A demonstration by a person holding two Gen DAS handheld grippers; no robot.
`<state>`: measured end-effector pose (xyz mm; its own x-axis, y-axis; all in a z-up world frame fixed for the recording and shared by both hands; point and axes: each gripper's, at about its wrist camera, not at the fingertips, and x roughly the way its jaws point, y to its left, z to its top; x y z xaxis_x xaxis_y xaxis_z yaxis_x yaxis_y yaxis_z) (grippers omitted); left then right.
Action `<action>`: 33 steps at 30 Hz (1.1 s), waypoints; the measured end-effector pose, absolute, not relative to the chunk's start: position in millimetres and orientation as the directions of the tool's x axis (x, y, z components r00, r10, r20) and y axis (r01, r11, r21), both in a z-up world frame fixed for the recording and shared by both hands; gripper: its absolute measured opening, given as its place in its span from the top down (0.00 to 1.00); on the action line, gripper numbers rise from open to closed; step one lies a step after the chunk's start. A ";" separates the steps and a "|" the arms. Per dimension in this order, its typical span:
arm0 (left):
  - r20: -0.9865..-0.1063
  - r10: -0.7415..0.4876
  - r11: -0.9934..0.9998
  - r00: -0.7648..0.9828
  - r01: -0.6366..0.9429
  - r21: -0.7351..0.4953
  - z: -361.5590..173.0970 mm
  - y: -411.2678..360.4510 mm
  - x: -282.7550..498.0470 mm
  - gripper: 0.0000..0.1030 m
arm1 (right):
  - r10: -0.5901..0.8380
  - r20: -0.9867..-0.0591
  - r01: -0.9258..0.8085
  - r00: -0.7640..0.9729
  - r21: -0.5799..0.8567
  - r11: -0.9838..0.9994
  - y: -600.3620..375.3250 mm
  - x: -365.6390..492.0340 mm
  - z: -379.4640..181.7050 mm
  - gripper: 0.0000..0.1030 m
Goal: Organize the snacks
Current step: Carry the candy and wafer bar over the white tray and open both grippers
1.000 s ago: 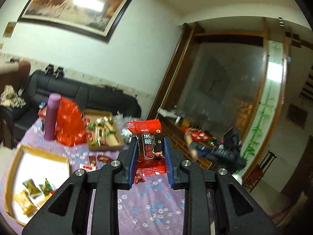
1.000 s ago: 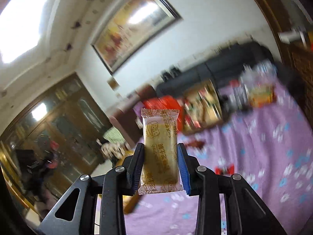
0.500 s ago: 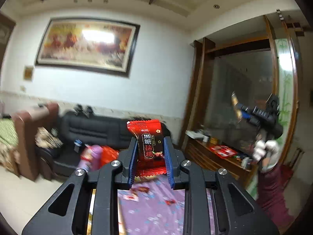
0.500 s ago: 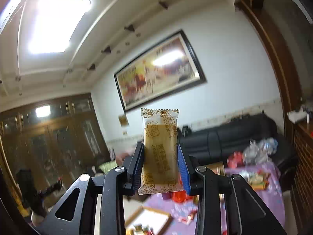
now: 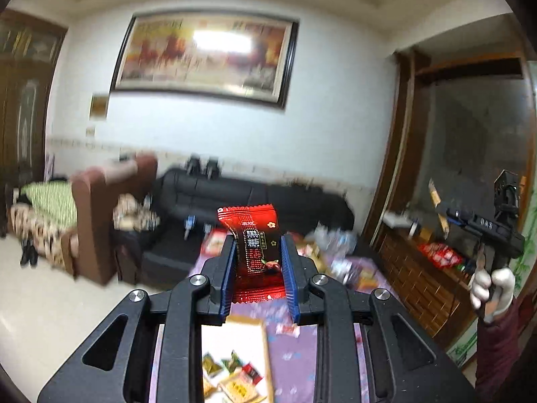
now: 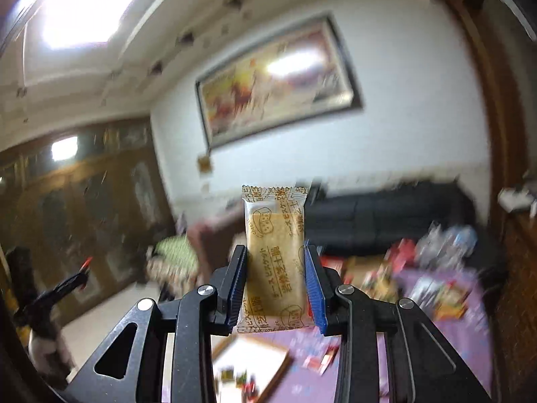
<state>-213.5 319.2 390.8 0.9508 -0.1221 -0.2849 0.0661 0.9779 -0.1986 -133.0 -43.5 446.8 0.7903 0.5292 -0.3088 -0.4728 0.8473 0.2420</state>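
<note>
The red snack packet point(image 5: 256, 252) is clamped in the left gripper point(image 5: 257, 268), the cheese biscuit packet point(image 6: 275, 262) in the right gripper point(image 6: 276, 282), both held above the tray point(image 5: 235, 342). Each packet should be lowered over the tray before release.

Left gripper point(image 5: 257, 262): black angular frame with triangular cut-outs, silver round screws at the joints, ribbed blue pads; right gripper point(image 6: 276, 277): same build; white lettering on its black body; right hand point(image 5: 490, 289) wears a white glove, dark red sleeve point(image 5: 496, 352).
</note>
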 end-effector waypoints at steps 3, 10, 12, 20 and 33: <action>-0.362 -0.168 0.959 0.917 0.066 -0.276 322.9 330.3 -172.2 0.78 | 0.585 -0.429 -0.512 0.688 0.283 0.811 -3.8 -97.9 368.4 0.67; -0.535 -0.208 0.930 0.819 -0.003 -0.366 172.5 345.8 -81.4 0.78 | 0.636 -0.630 -0.561 0.445 0.357 0.747 95.2 -41.6 206.9 0.67; -0.579 -0.200 0.928 0.790 -0.037 -0.371 142.6 351.4 -57.9 0.78 | 0.627 -0.673 -0.566 0.392 0.361 0.741 123.7 -32.3 169.6 0.67; -0.676 -0.209 0.918 0.706 -0.097 -0.385 77.7 369.5 -12.6 0.78 | 0.552 -0.782 -0.562 0.288 0.328 0.759 197.3 10.7 79.6 0.67; -0.676 -0.278 0.866 0.682 -0.127 -0.484 73.9 378.1 -18.4 0.57 | 0.568 -0.777 -0.507 0.273 0.385 0.771 198.6 39.5 69.0 0.63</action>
<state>-18.4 378.1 73.9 0.6821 -0.2779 -0.6764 -0.1275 0.8656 -0.4842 39.5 198.6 69.0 0.2730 0.5675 -0.7768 -0.5067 0.7712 0.3854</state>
